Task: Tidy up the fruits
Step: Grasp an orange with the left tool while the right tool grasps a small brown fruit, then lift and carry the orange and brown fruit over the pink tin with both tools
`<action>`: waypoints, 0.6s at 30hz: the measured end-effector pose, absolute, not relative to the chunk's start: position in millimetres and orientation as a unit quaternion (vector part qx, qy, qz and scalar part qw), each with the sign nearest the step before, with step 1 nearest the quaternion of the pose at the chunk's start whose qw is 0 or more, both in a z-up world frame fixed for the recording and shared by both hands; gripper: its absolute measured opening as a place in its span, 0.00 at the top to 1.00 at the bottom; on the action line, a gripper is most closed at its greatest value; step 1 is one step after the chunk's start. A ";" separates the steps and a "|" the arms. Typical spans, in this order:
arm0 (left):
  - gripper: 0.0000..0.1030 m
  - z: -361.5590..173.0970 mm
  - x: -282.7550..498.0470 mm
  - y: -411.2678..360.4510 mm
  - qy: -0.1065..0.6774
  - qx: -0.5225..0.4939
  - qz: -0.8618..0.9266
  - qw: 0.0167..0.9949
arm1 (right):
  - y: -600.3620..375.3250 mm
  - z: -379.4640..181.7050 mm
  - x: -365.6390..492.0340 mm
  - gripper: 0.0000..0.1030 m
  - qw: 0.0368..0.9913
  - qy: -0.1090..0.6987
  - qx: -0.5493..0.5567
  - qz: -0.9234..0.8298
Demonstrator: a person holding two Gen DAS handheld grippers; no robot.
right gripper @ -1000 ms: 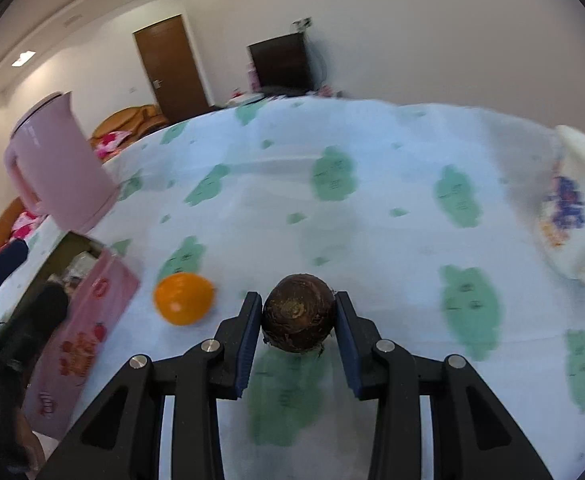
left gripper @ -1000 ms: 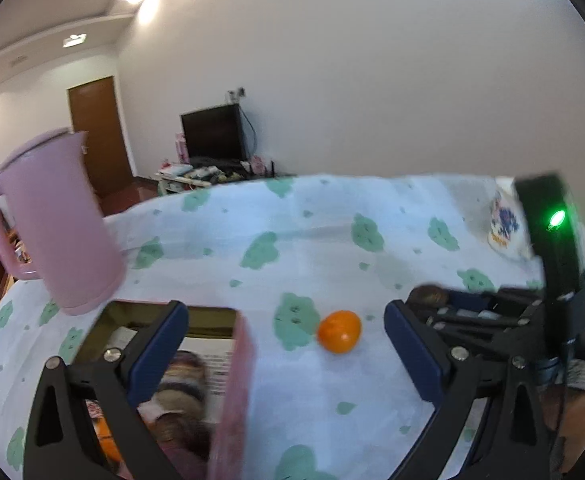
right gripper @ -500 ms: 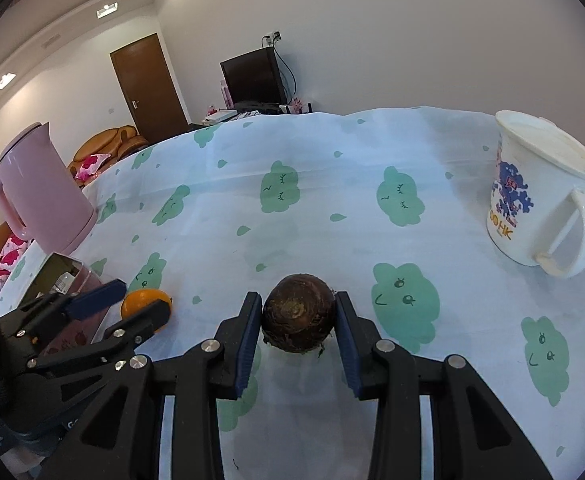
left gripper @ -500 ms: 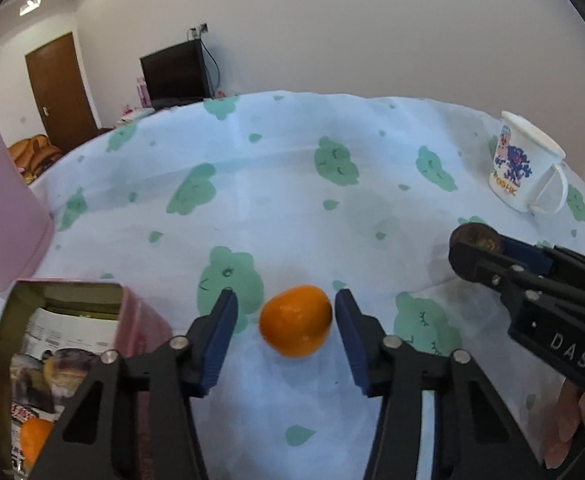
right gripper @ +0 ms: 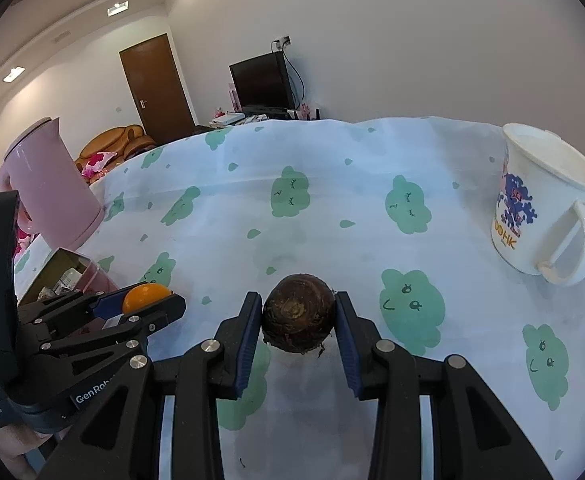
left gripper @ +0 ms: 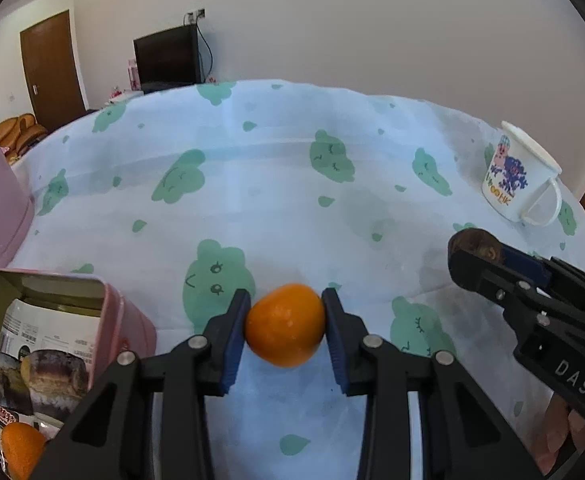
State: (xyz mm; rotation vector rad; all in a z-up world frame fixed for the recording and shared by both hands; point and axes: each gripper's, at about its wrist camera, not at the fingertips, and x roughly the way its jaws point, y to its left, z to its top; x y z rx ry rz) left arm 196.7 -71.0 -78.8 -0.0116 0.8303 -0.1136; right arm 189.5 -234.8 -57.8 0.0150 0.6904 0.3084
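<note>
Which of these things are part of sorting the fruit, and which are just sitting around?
Job: round orange citrus fruit in left tongs; dark brown rough round fruit in right tongs; open pink box.
Bystanders: pink plastic jug; white printed mug.

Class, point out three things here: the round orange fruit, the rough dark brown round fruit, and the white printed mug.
Round orange fruit [left gripper: 285, 325], left wrist view, front skin.
Rough dark brown round fruit [right gripper: 298, 313], right wrist view, facing end.
White printed mug [right gripper: 532, 216], right wrist view, side wall.
</note>
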 end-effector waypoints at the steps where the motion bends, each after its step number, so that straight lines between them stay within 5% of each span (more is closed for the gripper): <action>1: 0.63 -77.6 195.1 -71.7 0.398 -0.004 -0.057 0.915 | -235.1 -57.3 188.9 0.63 0.930 0.335 0.008 0.151; 18: 0.63 -64.2 179.9 -75.3 0.347 0.013 -0.058 0.936 | -237.1 -48.7 175.9 0.63 0.942 0.295 0.011 0.162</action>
